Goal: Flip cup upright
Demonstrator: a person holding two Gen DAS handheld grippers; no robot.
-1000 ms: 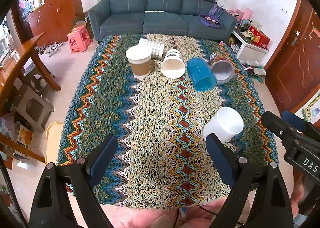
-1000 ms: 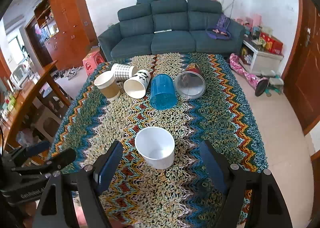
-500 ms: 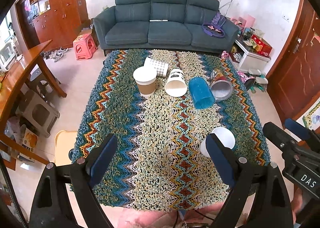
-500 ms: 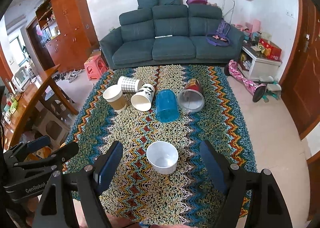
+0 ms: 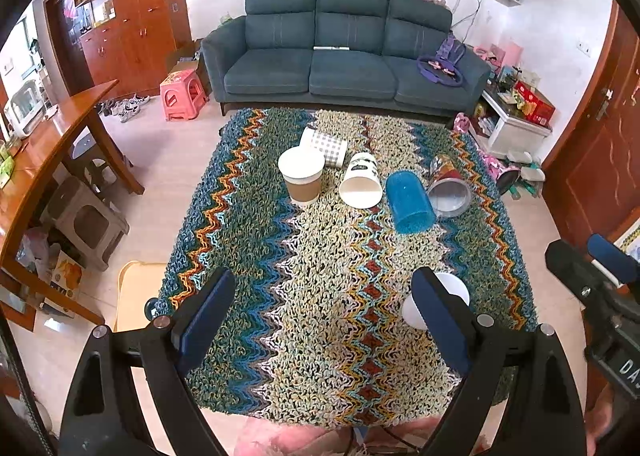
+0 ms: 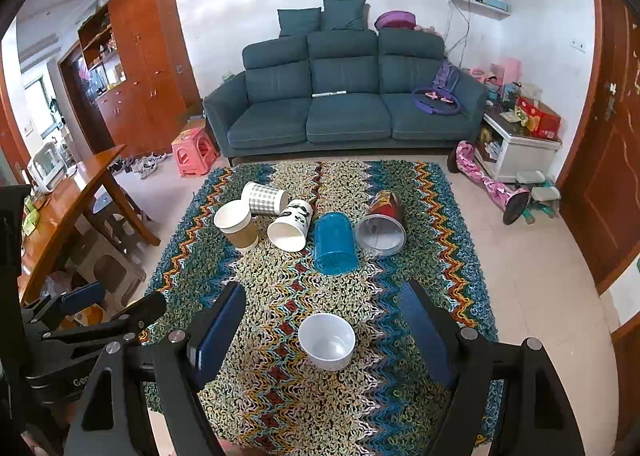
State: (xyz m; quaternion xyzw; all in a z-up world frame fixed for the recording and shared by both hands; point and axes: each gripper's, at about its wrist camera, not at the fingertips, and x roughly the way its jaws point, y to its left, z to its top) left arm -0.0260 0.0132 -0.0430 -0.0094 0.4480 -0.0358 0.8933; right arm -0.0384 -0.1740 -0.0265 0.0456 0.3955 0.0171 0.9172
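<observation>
A white cup [image 6: 327,340] stands upright, mouth up, on the zigzag-patterned cloth [image 6: 360,288]; in the left wrist view it [image 5: 456,292] is partly hidden behind my left gripper's right finger. A brown paper cup [image 6: 237,224] [image 5: 301,175] stands upright further back. A checked cup [image 6: 265,197], a white panda cup [image 6: 290,224], a blue translucent cup [image 6: 334,244] and a red-and-silver cup [image 6: 382,224] lie on their sides. My right gripper [image 6: 320,336] is open and empty, high above the white cup. My left gripper [image 5: 324,316] is open and empty.
The cloth-covered table sits in a living room. A dark sofa [image 6: 344,111] stands behind it, a wooden table [image 6: 72,207] at the left, a pink stool [image 6: 194,151] beyond, a white cabinet [image 6: 520,151] at the right. The other gripper [image 5: 600,296] shows at the right edge.
Both grippers have risen and drawn back from the table; the cups look smaller and further away. The white cup stays upright where it stood.
</observation>
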